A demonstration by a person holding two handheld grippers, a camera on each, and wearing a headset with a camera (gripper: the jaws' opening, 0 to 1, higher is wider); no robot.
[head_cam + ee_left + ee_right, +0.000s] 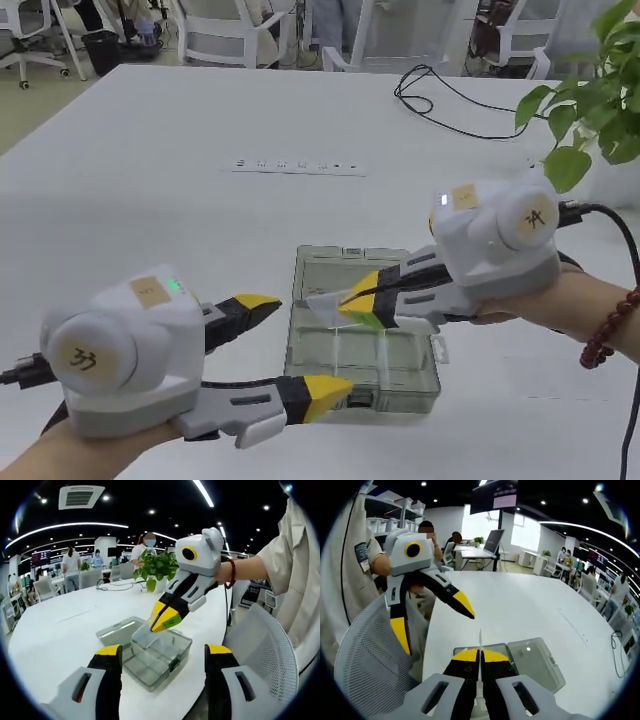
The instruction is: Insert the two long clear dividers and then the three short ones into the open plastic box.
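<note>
The open clear plastic box (410,385) lies on the white table in front of me, its lid (345,262) folded back on the far side. Thin clear walls seem to stand inside it. My right gripper (358,303) hovers just above the box, shut on a small clear divider (322,308) that sticks out past its yellow tips. Its own view shows the divider (480,639) edge-on between the closed jaws, over the box (532,662). My left gripper (290,348) stands open at the box's near left corner, holding nothing. In its view the box (150,655) sits ahead, below the right gripper (164,618).
A potted plant (590,90) stands at the far right and a black cable (450,100) loops beside it. A strip of small labels (295,167) lies mid-table. Office chairs (225,35) line the far edge, and a mesh chair (265,650) is beside me.
</note>
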